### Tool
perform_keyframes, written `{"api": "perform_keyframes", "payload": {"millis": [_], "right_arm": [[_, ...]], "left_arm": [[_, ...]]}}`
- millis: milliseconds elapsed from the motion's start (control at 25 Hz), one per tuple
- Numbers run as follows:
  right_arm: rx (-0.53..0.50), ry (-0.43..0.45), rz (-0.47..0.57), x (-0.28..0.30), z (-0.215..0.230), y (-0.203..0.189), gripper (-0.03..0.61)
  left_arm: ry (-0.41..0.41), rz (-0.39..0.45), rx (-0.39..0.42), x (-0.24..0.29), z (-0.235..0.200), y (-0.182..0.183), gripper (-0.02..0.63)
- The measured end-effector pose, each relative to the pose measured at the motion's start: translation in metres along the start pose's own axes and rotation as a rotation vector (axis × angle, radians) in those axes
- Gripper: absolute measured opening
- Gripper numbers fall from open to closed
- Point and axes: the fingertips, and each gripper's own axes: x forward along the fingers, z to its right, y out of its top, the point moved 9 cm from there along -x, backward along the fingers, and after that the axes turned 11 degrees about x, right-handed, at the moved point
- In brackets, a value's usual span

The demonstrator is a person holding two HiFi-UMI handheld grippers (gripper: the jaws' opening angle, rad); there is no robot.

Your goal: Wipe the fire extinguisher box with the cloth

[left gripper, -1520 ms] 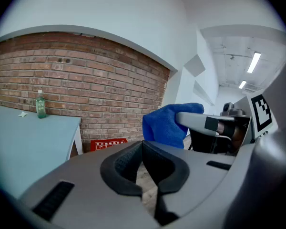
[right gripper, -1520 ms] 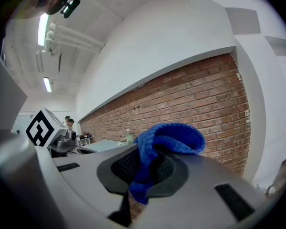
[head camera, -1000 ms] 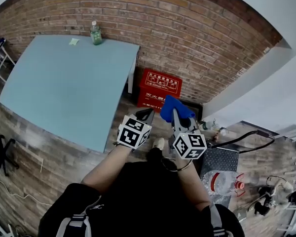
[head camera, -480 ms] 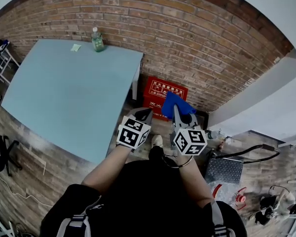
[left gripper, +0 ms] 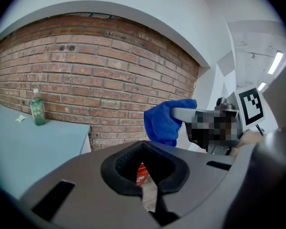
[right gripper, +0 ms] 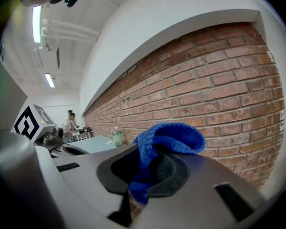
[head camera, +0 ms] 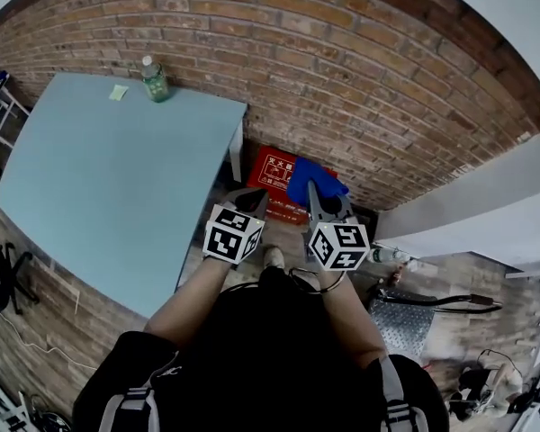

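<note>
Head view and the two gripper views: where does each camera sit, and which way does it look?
Head view: on the person's head, looking steeply down at the box, table and wall; arms, left gripper and right gripper show.
Left gripper view: on the left gripper, looking along its shut, empty jaws toward the wall; the right gripper shows at right.
Right gripper view: on the right gripper, looking along jaws shut on the cloth, beside the wall.
Shared: all three show the cloth and bottle.
</note>
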Motion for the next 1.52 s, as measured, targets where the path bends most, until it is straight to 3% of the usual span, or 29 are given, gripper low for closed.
{"api": "perform_keyframes", "payload": {"millis": [400,760,1000,1240,1520], "right_arm": [[0.0,0.09,-0.133,0.085,0.075,-0.001,0.043],[0.001,0.138,-0.263,0.137,0.115,-0.026,0.043],[0.008,0.125,-0.312,0.165,0.113,-0.048,0.043],[-0.011,0.09,-0.361,0.196,0.111,-0.076,0.043],[-0.077,0.093,-0.509,0.242,0.103,-0.136,0.043]], "left_arm": [[0.083,-0.088,-0.071,0.075,-0.033,0.021,-0.006],[0.172,-0.147,-0.137,0.1,-0.046,0.016,-0.006],[0.167,-0.184,-0.152,0.106,-0.062,0.004,-0.006],[0.113,-0.212,-0.123,0.114,-0.09,-0.001,-0.006],[0.089,-0.229,-0.132,0.1,-0.116,-0.011,-0.006]]}}
